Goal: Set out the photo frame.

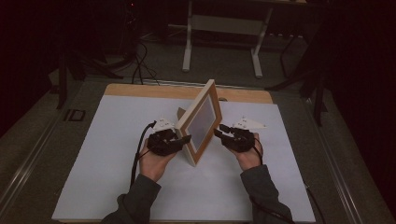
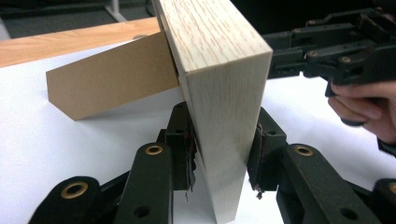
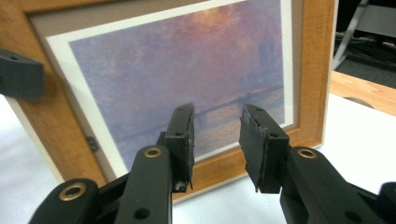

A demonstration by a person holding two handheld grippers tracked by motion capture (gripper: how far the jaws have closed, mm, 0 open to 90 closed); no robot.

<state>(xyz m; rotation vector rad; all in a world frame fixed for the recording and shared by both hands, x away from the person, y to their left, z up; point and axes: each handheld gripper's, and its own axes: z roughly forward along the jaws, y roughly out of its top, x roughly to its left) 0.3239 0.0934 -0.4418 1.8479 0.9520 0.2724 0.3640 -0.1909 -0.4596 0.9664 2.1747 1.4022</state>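
A wooden picture frame stands upright near the middle of the bench, on its white surface, propped by a brown cardboard easel leg at its back. The left hand-held gripper clamps the near vertical edge of the frame, one jaw pressed on each face of the light wood. The right hand-held gripper sits just in front of the frame's glazed face, its jaws parted with nothing between them; whether the tips touch the frame cannot be told. The frame holds a hazy purple and orange print inside a white mat.
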